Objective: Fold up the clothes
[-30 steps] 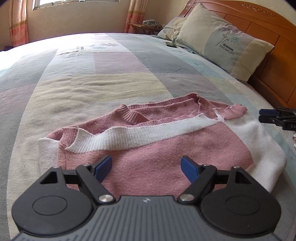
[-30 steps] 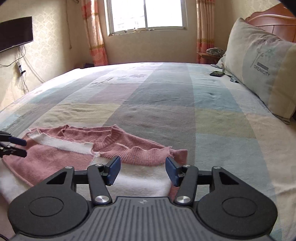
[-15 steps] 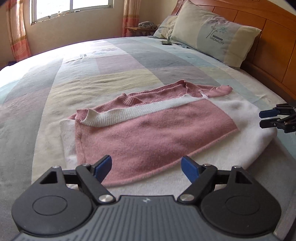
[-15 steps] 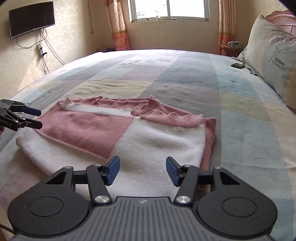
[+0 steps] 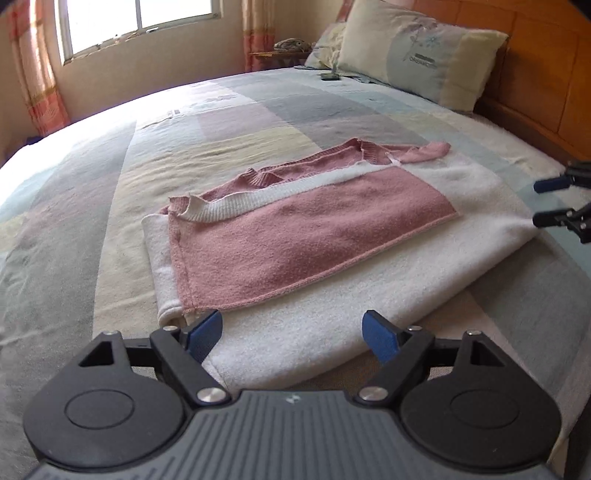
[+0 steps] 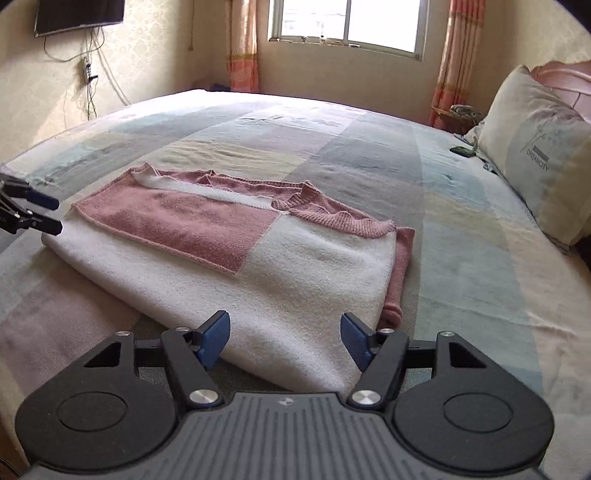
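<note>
A: The folded pink-and-white knitted sweater (image 5: 314, 236) lies flat on the pastel checked bedspread (image 5: 110, 184). The left gripper (image 5: 291, 334) is spread, nothing between its blue pads.

B: The right gripper (image 6: 284, 334) has just been widening, also holding nothing. Only its view shows the wall-mounted black television (image 6: 79, 14); the left view alone shows the orange wooden headboard (image 5: 535, 74)

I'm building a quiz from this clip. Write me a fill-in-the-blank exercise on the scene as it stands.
1. The folded sweater is pink and ____.
2. It lies on a ____.
3. The left tool and right tool both stand ____, gripping nothing.
4. A pillow leans near the ____ headboard.

Missing words: white; bed; open; wooden
</note>
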Action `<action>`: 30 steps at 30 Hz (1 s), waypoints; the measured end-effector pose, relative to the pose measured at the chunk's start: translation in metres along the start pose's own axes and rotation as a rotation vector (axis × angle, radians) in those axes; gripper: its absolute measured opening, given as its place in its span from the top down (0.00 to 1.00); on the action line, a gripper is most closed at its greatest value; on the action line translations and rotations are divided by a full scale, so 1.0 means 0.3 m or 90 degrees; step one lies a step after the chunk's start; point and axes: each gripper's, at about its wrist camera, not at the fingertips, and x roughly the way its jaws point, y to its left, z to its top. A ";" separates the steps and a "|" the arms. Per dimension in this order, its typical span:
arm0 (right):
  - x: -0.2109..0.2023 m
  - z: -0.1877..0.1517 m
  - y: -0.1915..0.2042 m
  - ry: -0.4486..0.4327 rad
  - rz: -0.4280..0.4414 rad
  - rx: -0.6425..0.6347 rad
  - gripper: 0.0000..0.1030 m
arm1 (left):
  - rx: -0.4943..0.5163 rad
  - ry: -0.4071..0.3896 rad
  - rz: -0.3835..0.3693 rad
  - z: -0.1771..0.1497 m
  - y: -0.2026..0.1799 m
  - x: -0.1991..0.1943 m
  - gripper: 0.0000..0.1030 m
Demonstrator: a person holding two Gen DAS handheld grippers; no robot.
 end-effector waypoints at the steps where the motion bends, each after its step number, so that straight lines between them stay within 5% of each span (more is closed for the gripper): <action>1: 0.008 0.005 0.036 0.008 -0.016 -0.045 0.26 | 0.056 0.003 0.015 0.010 -0.042 -0.001 0.19; 5: 0.072 -0.015 0.170 0.046 -0.087 -0.238 0.15 | 0.287 0.031 0.126 -0.014 -0.189 0.045 0.19; 9: 0.143 -0.068 0.228 0.082 -0.140 -0.372 0.14 | 0.395 0.041 0.168 -0.053 -0.234 0.098 0.18; 21: 0.292 0.008 0.355 0.011 -0.156 -0.483 0.06 | 0.450 -0.021 0.185 0.065 -0.310 0.217 0.15; 30: 0.256 -0.055 0.202 0.041 -0.214 -0.452 0.04 | 0.461 0.007 0.270 -0.014 -0.191 0.244 0.14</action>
